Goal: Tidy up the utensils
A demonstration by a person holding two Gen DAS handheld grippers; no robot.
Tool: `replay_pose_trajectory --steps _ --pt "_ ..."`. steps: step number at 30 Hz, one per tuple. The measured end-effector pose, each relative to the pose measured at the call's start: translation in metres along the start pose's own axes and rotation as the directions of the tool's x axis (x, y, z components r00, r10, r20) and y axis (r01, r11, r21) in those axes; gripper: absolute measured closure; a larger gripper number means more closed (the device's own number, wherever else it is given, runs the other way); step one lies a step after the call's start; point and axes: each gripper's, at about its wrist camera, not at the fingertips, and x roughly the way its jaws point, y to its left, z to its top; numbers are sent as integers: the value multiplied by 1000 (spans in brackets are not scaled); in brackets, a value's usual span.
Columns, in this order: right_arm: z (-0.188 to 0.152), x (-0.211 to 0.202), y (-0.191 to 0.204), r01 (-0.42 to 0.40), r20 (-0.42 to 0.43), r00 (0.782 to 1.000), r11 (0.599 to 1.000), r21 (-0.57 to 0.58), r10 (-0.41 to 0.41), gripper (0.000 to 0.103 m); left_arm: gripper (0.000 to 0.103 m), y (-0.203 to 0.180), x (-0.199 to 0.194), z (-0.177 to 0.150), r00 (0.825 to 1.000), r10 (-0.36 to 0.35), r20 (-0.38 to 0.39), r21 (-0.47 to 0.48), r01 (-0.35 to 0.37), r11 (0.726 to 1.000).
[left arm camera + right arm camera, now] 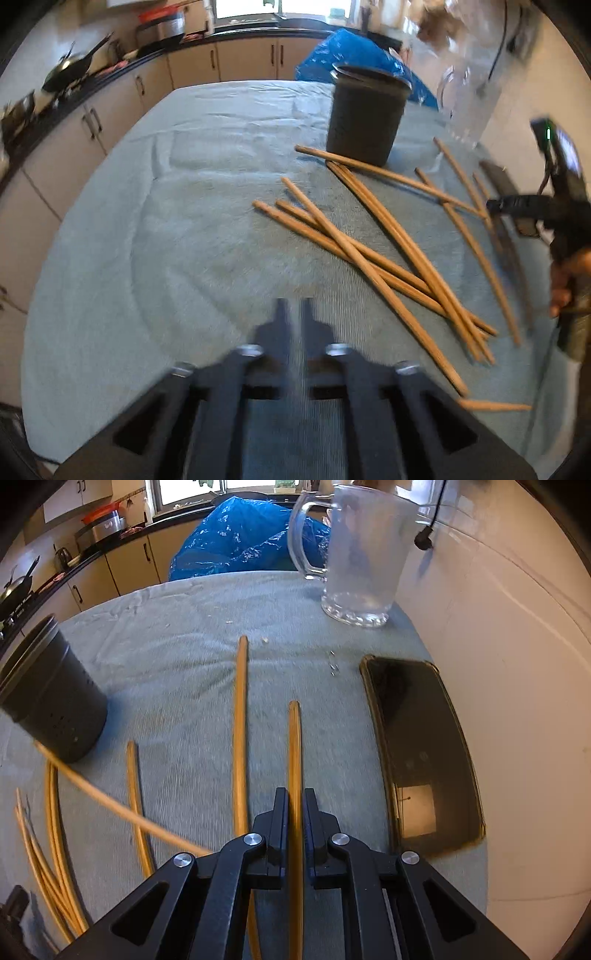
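Note:
Several wooden chopsticks (373, 254) lie scattered on a grey-blue towel (184, 206). A dark perforated utensil holder (364, 114) stands upright behind them; it also shows in the right wrist view (51, 698) at the left. My left gripper (294, 306) is shut and empty, just above the towel, left of the pile. My right gripper (294, 797) is shut on one chopstick (294, 746), which points forward between the fingers. Another chopstick (241, 731) lies just left of it. The right gripper also shows in the left wrist view (495, 205) at the right edge.
A black phone (421, 753) lies on the towel right of the right gripper. A clear glass jug (362, 554) stands at the far right, by a white wall. A blue plastic bag (240, 542) sits beyond the table. Kitchen counters run along the left.

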Motion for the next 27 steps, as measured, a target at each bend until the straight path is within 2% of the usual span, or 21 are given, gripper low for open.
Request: replay_pose_trajectory --steps 2,4,6,8,10,12,18,23,26,27 --pt "-9 -16 -6 -11 40 999 1000 16 11 96 33 10 -19 -13 999 -49 17 -59 50 997" --pt "-22 -39 -11 -54 92 994 998 15 53 96 32 15 -26 -25 996 -84 9 -102 84 991" --pt "-42 -65 -12 -134 130 982 991 -12 134 96 32 14 -22 -34 984 -171 -46 -150 162 975" --pt "-64 -85 -9 -225 139 963 972 -70 233 96 32 11 -14 -38 974 -212 -79 -190 194 962" --pt "-92 -101 -4 -302 117 940 942 -146 320 96 32 7 -9 -41 974 -207 -94 -198 185 963" --pt "-118 -111 4 -336 86 928 916 -220 361 96 32 5 -5 -42 974 -205 -98 -206 182 962" --pt "-182 -117 27 -328 24 932 870 -368 361 95 32 5 -6 -39 976 -200 -91 -226 175 958" --pt "-205 -107 36 -320 -2 940 877 -359 342 95 33 -3 -4 -33 983 -154 -101 -186 133 974" --pt "-210 -109 42 -377 -36 921 866 -329 387 95 35 -22 3 -24 993 -66 -94 -91 58 994" --pt "-214 -110 46 -379 -32 920 864 -331 391 95 41 -27 5 -23 995 -44 -85 -58 39 998"
